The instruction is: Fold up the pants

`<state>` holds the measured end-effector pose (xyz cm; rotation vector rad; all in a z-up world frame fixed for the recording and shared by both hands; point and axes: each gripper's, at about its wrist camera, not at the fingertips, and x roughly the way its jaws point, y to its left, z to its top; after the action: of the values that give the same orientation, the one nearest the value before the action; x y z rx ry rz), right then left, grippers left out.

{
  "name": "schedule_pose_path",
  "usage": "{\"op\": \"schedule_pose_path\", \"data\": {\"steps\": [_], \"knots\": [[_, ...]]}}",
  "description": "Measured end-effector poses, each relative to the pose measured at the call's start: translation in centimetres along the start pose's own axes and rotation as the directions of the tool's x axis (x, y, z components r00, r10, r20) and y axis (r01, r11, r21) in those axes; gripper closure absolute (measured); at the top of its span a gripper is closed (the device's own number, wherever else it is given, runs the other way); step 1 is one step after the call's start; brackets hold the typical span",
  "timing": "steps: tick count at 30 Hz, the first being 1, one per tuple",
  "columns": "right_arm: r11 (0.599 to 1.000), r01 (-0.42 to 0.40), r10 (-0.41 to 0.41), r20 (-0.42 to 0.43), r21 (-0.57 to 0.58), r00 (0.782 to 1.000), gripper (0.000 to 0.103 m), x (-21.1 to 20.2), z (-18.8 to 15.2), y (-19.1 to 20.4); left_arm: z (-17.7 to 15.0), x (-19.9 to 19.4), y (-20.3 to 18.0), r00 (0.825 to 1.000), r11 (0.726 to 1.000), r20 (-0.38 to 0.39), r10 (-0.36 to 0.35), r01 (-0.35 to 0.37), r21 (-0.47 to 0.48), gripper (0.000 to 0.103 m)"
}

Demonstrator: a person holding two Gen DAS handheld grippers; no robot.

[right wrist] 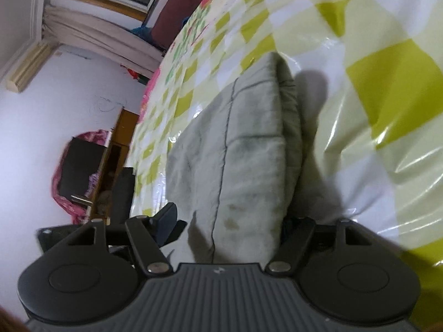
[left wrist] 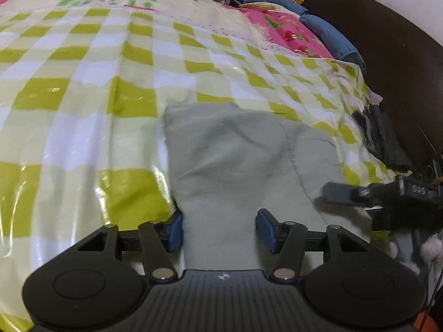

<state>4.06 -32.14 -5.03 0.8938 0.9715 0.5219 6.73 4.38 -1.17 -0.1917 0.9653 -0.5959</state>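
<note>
Grey-green pants (left wrist: 243, 160) are being folded on a checked sheet (left wrist: 83, 88), and the job is judged well along

One pair of pants is being seen, lying near the bed's front edge as a thick stacked bundle, so at least one fold is judged done; a last fold or a smoothing is judged left. Two grippers are being counted: the left gripper (left wrist: 220, 228) is being held with fingers apart, cloth lying between the two blue pads (left wrist: 175, 231) unclamped, while the right gripper (right wrist: 229, 221) is being held wide apart astride the bundle's edge, one finger under the layers. One blue folded cloth (left wrist: 332, 36) and one dark headboard (left wrist: 387, 41) are being seen beyond
</note>
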Motion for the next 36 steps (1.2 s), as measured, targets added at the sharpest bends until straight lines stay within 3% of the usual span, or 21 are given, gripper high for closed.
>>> {"op": "schedule_pose_path", "data": {"steps": [1,3,7,10,13,16,19,25,28,31,36], "knots": [[1.0,0.014,-0.014,0.001,-0.01,1.0,0.055,-0.2,-0.1,0.4,-0.1,-0.5,-0.5,1.0,1.0,0.015,-0.007,0.006,0.021,0.039],[1.0,-0.019,0.019,0.007,-0.021,1.0,0.06,-0.8,-0.5,0.6,-0.4,-1.5,-1.2,0.999,0.998,0.038,-0.019,0.017,0.065,0.039],[1.0,0.008,-0.008,-0.03,-0.008,1.0,0.058,0.7,-0.5,-0.4,-0.5,0.0,-0.2,1.0,0.998,-0.002,0.027,-0.027,0.059,0.039],[1.0,-0.02,0.02,-0.022,0.021,1.0,0.05,0.8,-0.5,-0.7,-0.3,0.7,0.7,1.0,1.0,-0.002,-0.005,0.005,0.0,0.034],[1.0,0.004,-0.004,-0.016,-0.029,1.0,0.048,1.5,-0.7,0.0,-0.2,1.2,0.5,1.0,1.0,0.003,-0.008,0.008,-0.008,0.03],[0.995,0.05,-0.051,-0.012,-0.086,0.999,0.059,1.7,-1.0,1.0,-0.3,1.4,-1.1,0.999,0.998,0.022,0.045,-0.046,0.046,0.033],[0.997,0.038,-0.038,-0.008,-0.068,0.999,0.063,1.3,-1.0,0.6,-0.6,1.1,-1.8,0.997,0.996,0.046,0.055,-0.058,0.071,0.04],[0.995,0.038,-0.038,0.008,-0.097,0.999,0.064,0.6,-1.3,0.7,-1.0,0.5,-2.2,0.995,0.995,0.072,0.066,-0.071,0.07,0.05],[0.991,0.022,-0.021,0.015,-0.132,1.0,0.065,0.2,-1.5,1.1,-1.2,0.0,-2.9,0.994,0.992,0.099,0.048,-0.059,0.11,0.051],[0.987,0.051,-0.052,-0.002,-0.149,0.999,0.065,0.9,-1.6,1.1,-1.4,0.6,-3.2,0.993,0.986,0.09,0.075,-0.087,0.141,0.05],[0.996,0.019,-0.02,-0.012,-0.093,1.0,0.063,1.1,-1.2,0.2,-1.6,1.4,-2.7,0.994,0.986,0.075,0.085,-0.095,0.136,0.044]]}}
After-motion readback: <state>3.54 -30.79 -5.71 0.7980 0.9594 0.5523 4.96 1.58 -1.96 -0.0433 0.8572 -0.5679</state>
